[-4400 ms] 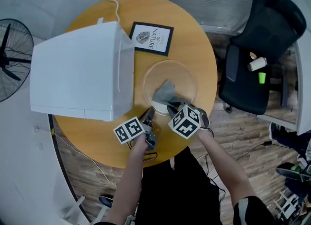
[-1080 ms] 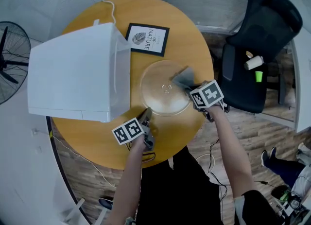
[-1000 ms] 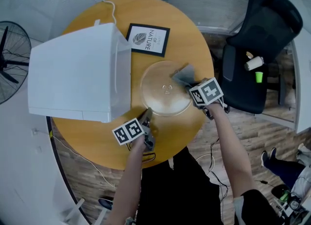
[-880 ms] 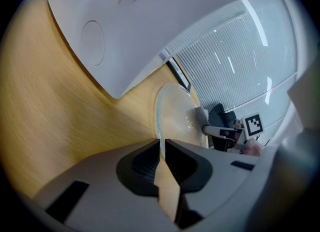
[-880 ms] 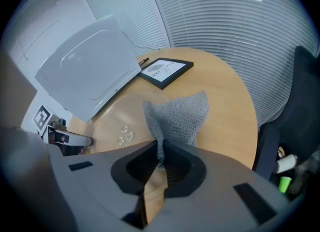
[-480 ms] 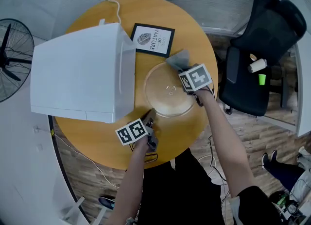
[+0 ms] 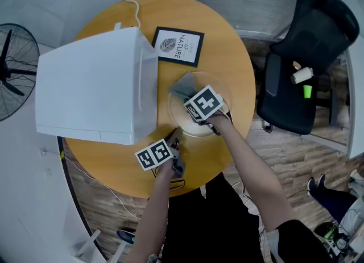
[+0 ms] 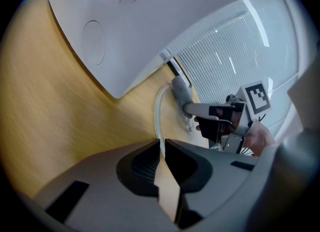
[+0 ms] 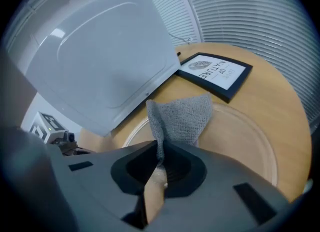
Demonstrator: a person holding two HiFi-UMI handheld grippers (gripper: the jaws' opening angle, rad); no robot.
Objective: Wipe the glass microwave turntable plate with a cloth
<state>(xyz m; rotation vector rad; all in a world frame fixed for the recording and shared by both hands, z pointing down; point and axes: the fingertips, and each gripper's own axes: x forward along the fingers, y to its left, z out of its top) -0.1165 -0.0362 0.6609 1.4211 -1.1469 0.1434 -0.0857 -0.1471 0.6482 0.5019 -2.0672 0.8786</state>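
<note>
The glass turntable plate (image 7: 219, 121) lies flat on the round wooden table (image 7: 227, 46). My left gripper (image 7: 175, 136) is shut on the plate's near-left rim (image 8: 159, 109), with the edge running in between its jaws. My right gripper (image 9: 160, 158) is shut on a grey cloth (image 9: 184, 117). In the head view the cloth (image 7: 182, 88) lies on the plate's far-left part, just beyond the right gripper's marker cube (image 7: 203, 103). The left gripper view shows the cloth (image 8: 180, 91) pressed down on the plate.
A white microwave (image 7: 91, 83) stands on the table's left half, close to the plate. A black-framed picture (image 7: 178, 45) lies beyond the plate. A black office chair (image 7: 301, 57) stands right of the table and a fan (image 7: 14, 66) far left.
My right gripper has swept the cloth from the plate's right edge round its far side to the far-left part. The left gripper has stayed on the rim.
</note>
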